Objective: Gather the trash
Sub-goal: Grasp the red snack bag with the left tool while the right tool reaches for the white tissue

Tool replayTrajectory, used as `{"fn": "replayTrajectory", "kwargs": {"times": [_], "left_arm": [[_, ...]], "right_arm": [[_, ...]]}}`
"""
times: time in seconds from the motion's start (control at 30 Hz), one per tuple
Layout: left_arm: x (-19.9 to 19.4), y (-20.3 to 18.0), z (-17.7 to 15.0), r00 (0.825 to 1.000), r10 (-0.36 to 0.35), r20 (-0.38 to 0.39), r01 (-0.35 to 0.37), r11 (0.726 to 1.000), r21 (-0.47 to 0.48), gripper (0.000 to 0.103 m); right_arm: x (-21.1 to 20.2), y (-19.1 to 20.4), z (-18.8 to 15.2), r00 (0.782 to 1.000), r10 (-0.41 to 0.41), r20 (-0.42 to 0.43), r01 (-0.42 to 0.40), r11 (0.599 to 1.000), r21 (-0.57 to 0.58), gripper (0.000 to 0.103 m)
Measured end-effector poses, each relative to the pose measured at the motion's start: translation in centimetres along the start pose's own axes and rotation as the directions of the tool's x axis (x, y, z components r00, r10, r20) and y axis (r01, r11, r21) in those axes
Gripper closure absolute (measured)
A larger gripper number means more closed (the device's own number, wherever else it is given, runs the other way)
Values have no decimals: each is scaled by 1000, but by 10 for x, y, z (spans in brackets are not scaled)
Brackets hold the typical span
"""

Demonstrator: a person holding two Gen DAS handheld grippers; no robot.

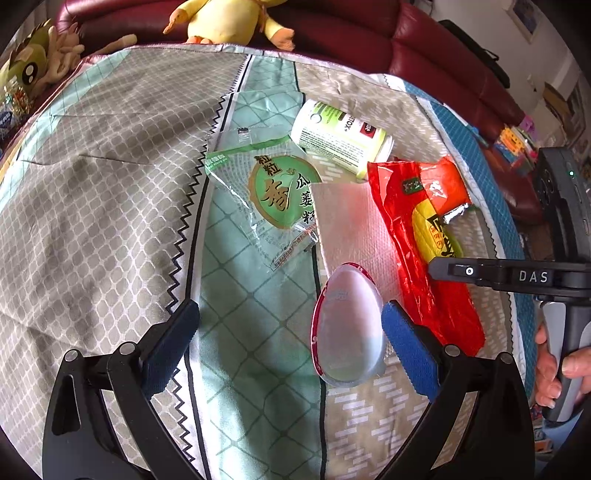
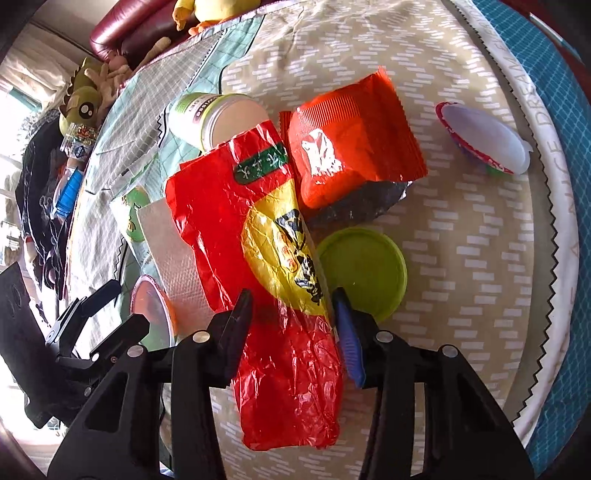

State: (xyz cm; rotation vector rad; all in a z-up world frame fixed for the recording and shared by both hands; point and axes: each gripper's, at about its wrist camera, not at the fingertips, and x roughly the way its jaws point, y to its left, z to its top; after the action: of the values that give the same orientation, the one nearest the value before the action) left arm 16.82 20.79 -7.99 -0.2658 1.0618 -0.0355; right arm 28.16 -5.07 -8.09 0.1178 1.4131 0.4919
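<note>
Two grippers (image 1: 290,325) (image 2: 291,314). Three wrappers: a red one (image 2: 266,258), an orange one (image 2: 351,144), a green one (image 1: 269,192). Two egg-shaped plastic shells (image 1: 349,328) (image 2: 484,138). One white bottle (image 1: 340,138). One green lid (image 2: 364,269). One paper towel (image 1: 351,221). Two plush toys (image 1: 225,20) (image 1: 31,64).

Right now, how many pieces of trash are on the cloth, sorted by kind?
Wrappers: 3 (red bag, orange packet, green pouch)
Jelly cups: 2 ()
Bottle: 1
Lid: 1
Napkin: 1
Total: 8
</note>
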Motion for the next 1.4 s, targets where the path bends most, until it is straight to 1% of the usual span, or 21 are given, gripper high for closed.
{"fn": "replayTrajectory", "kwargs": {"times": [0.07,0.1,0.13,0.17,0.3,0.43,0.53,0.6,0.73,0.8,0.9,1.03,1.07,1.13,1.23,1.27,1.33,1.4], "left_arm": [[2,-1,1,1000,1,-4,-1,1000,5,4],[3,-2,1,1000,2,-7,-2,1000,9,4],[4,-4,2,1000,3,-8,-3,1000,15,4],[4,-6,2,1000,3,-9,-3,1000,20,4],[11,-14,9,1000,-11,-21,12,999,46,4],[22,-32,21,999,-24,-44,29,994,110,4],[31,-48,28,998,-10,-70,21,986,165,4],[29,-58,29,998,-1,-63,13,981,193,4],[22,-70,25,998,-22,-53,33,979,202,4],[20,-76,21,998,-19,-55,30,977,211,4],[15,-87,17,998,-19,-53,31,974,226,4],[2,-106,8,998,-36,-46,47,963,266,4],[0,-112,5,998,-33,-47,45,959,281,4],[-3,-124,-2,998,-35,-56,50,950,309,4],[-3,-144,-11,995,-48,-82,74,935,346,4],[-2,-152,-14,994,-53,-91,82,929,361,4],[-1,-168,-18,994,-53,-99,89,915,394,4],[3,-183,-23,992,-49,-114,93,902,421,4]], "right_arm": [[0,-1,1,1000,3,0,-3,1000,4,66],[0,0,1,1000,-14,5,14,1000,-5,88],[1,0,-1,1000,-24,-2,24,1000,-16,98],[1,0,-2,1000,-12,-9,12,1000,-16,98],[-14,-1,-10,1000,14,26,-13,1000,-14,98],[-40,-14,-20,997,-6,82,5,1000,6,98],[-53,-26,-32,996,-10,88,8,1000,25,98],[-61,-33,-38,995,-10,95,7,999,35,98],[-74,-51,-49,993,2,115,-10,998,68,98],[-74,-56,-55,994,1,107,-9,997,74,98],[-73,-62,-63,995,33,94,-41,995,86,98],[-77,-70,-72,991,107,83,-117,986,118,89],[-82,-72,-73,990,99,98,-110,987,120,87],[-92,-80,-76,988,87,128,-104,986,129,76],[-105,-95,-82,983,69,171,-96,983,157,71],[-107,-101,-84,982,64,180,-96,981,171,69],[-110,-113,-89,980,57,191,-95,976,198,61],[-112,-123,-95,979,52,199,-96,972,216,58]]}}
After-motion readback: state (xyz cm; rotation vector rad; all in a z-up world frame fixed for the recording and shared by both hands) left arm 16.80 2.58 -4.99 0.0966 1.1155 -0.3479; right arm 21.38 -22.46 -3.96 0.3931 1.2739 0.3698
